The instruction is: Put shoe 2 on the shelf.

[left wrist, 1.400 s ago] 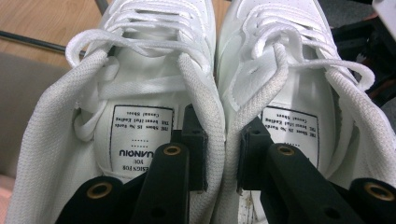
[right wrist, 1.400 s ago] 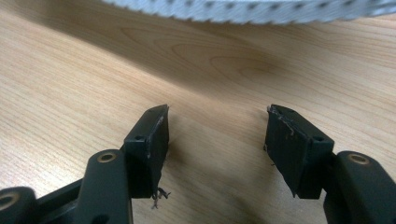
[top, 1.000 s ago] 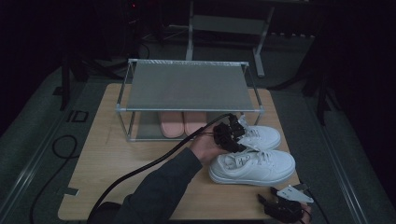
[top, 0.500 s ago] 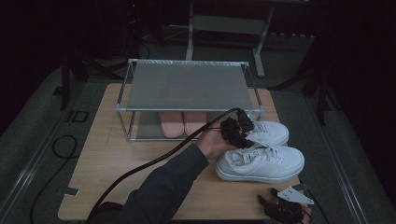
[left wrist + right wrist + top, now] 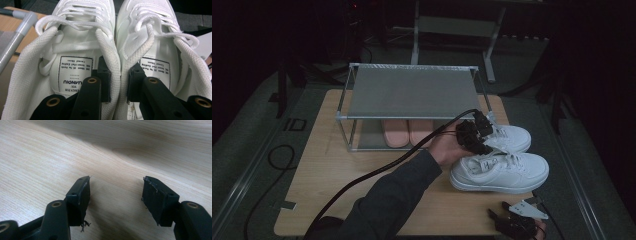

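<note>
Here the left gripper (image 5: 117, 82) pinches both white sneakers' (image 5: 117, 50) adjoining inner collars to carry the pair together, while the right gripper (image 5: 116, 195) idles with jaws spread above the tabletop (image 5: 75, 150).

Left gripper (image 5: 478, 136): I've raised it, clamped on both inner collars.
White sneakers (image 5: 499, 170): pair lifted, carried slightly right of earlier spot.

High view dim and underexposed — we see the surroundings fall to near black, while the wooden table (image 5: 337, 190) and white sneakers (image 5: 499, 170) catch most of the light. Left gripper view bright and evenly lit, near jaws slightly soft. Right gripper view well lit — a broad soft shadow crosses the wood grain at top; jaw edges stay sharp.
</note>
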The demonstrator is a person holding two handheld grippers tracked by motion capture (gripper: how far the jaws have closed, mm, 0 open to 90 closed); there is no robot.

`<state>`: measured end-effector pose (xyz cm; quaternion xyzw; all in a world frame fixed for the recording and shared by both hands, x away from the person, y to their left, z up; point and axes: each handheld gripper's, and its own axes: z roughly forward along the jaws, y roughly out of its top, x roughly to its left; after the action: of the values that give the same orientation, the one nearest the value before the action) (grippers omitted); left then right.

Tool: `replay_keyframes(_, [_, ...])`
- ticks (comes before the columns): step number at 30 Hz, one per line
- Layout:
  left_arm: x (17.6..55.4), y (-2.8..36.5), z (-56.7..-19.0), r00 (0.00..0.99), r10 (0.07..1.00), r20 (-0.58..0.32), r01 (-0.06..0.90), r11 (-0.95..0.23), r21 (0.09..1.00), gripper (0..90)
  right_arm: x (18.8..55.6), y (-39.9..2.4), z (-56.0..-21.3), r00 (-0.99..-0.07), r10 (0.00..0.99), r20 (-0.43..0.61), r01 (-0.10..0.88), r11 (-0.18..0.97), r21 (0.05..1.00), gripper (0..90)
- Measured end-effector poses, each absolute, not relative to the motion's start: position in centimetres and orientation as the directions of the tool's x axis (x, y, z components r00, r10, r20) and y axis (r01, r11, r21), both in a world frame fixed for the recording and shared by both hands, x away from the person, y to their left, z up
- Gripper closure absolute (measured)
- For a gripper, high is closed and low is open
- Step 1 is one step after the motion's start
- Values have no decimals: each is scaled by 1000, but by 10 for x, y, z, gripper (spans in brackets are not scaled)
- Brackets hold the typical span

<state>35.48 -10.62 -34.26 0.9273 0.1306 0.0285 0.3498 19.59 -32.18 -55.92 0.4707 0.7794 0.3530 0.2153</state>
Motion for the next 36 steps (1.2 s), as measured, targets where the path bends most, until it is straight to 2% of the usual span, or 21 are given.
replay_keyframes(36, [371,-101,-278,955,292,-59,249,-673,697,772,196,-322,-559,-462,887,-1,584,306,752,384])
